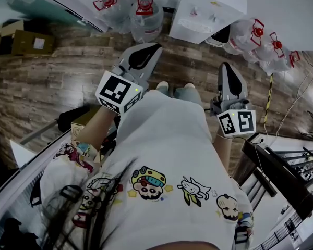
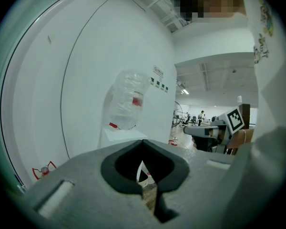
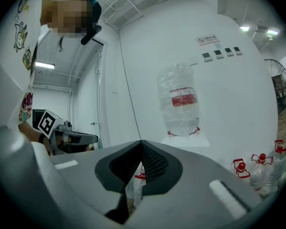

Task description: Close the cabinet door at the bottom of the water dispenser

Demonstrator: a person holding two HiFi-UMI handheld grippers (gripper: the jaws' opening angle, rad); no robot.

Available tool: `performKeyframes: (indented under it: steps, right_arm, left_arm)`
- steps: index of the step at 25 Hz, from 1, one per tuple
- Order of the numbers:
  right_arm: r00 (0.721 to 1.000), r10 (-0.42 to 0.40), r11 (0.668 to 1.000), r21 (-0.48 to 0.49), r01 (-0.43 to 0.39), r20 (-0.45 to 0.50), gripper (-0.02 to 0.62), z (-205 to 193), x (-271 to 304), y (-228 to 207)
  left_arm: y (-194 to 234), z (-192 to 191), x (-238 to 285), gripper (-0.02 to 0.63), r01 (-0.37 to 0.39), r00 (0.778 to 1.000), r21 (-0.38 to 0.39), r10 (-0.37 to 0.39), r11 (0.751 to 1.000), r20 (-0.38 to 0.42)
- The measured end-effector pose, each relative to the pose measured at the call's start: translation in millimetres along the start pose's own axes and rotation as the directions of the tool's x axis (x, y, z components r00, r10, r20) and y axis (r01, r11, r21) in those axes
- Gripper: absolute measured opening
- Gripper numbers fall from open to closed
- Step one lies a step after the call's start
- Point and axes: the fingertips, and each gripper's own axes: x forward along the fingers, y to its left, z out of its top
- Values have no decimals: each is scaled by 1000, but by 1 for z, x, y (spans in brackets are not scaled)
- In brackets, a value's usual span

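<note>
White is most of what I see: a white wall, and against it the white dispenser (image 1: 213,8), standing on the wood-pattern floor (image 1: 68,79) ahead of the person. A clear bottle (image 3: 181,101) with a red label sits upside down on its top. The dispenser is well apart from both tools, beyond their tips. I cannot make out the door at its foot from any angle, so I cannot tell how it stands.

The person wears a pale shirt (image 1: 167,150) printed with cartoon figures and holds one tool in each hand at about waist height, both pointing forward toward the dispenser.

The left tongs (image 1: 148,50) are closed, the two grey jaws meeting tip to tip with nothing gripped between them. The right tongs (image 1: 226,67) are the same: jaws together and empty. Each tool carries its cube (image 1: 117,92) of black-and-white squares just behind the jaws.

Empty bottles (image 1: 145,15) with red handles lie on the floor just left of the dispenser, and more bottles (image 1: 263,43) are heaped to its right. A cardboard box (image 1: 26,43) rests on the floor far to the left. A dark rack (image 1: 281,173) stands near the person's right side.
</note>
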Motion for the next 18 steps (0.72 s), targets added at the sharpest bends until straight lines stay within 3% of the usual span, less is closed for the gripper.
performKeyframes:
  steps: [18]
  right_arm:
    - [1000,12,1000,3,-12,1,9,1,5,-3]
  left_arm:
    - [4,3,2,0,-8,1000,5,8,1000,3]
